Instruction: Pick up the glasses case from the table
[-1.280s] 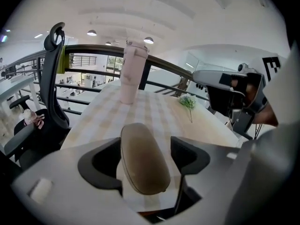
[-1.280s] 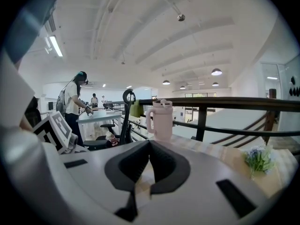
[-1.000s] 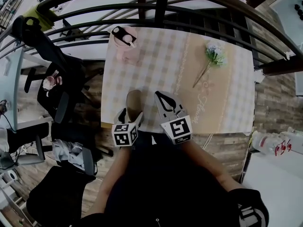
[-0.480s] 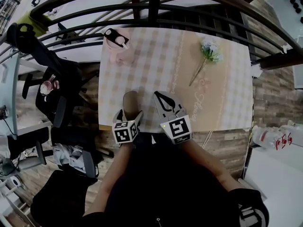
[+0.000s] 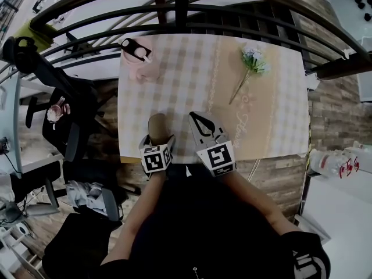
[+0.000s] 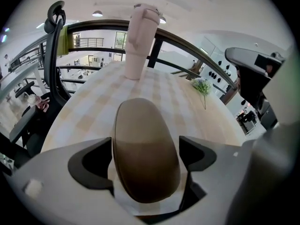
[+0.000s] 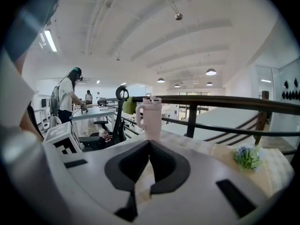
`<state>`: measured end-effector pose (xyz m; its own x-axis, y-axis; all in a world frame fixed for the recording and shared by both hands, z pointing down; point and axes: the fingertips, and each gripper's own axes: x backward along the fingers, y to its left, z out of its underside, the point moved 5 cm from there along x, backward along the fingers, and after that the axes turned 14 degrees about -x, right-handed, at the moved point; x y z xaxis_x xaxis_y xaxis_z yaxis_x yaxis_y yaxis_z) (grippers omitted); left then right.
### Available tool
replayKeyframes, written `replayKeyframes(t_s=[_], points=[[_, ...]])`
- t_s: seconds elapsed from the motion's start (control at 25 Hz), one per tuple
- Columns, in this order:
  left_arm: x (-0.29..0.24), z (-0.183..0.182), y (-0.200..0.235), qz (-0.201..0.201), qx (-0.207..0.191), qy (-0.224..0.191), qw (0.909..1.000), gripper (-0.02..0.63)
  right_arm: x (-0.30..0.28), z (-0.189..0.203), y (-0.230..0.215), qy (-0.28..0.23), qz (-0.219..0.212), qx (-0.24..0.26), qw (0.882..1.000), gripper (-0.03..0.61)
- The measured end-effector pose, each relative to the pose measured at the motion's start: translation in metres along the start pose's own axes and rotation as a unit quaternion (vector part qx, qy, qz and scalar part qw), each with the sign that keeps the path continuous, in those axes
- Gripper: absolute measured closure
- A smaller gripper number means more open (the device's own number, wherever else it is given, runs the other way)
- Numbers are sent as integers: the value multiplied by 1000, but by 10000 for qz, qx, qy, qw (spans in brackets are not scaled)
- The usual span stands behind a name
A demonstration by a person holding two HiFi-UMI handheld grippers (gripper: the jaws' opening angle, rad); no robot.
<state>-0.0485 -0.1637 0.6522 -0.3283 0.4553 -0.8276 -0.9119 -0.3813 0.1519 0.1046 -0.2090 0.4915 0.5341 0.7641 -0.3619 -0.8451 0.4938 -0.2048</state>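
The brown oval glasses case (image 5: 157,125) lies on the checked tablecloth near the table's front edge. My left gripper (image 5: 158,139) points steeply down over its near end. In the left gripper view the case (image 6: 145,149) lies lengthwise between the wide-spread jaws of the left gripper (image 6: 143,159). There is a small gap beside the right pad (image 6: 199,154), and the case still rests on the cloth. To the right of the case my right gripper (image 5: 196,118) hovers over the table with nothing in it. In its own view the right gripper (image 7: 149,146) has its tips together.
A pink tumbler (image 5: 139,60) stands at the table's far left corner, and a flower sprig (image 5: 250,63) lies at the far right. A dark railing (image 5: 186,10) curves behind the table (image 5: 267,132). Office chairs (image 5: 64,115) stand off its left edge.
The left gripper has sunk lower around the case and its jaws have spread wider. The right gripper has stayed where it was.
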Motion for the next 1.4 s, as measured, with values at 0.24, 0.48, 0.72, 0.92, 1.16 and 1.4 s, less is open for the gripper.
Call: replayKeyframes(t_s=[0.24,0.48,0.72,0.92,1.16,1.4], points=[[-9,0,4,-1,212,182,9996,179,-2,0,-1,2,24,18,10000,571],[-11,3,5,-24,385,288,9988,183,-3,0,-2,-10,24,21,10000,571],[-6,3,9,2,502,188,9986,206,-2,0,-1,-8,1,37,10000,571],[1,-3,9,-7,402,-42,9992,210,-2,0,2,-33,-29,35,10000,571],[17,-19,8,-148,46,-464,9988,210,-1,-3,6,-54,-86,77,9999,571],[40,-45,6,-325,-388,-1032,9934,212,-2,-9,10,-115,-123,125,9998,571]])
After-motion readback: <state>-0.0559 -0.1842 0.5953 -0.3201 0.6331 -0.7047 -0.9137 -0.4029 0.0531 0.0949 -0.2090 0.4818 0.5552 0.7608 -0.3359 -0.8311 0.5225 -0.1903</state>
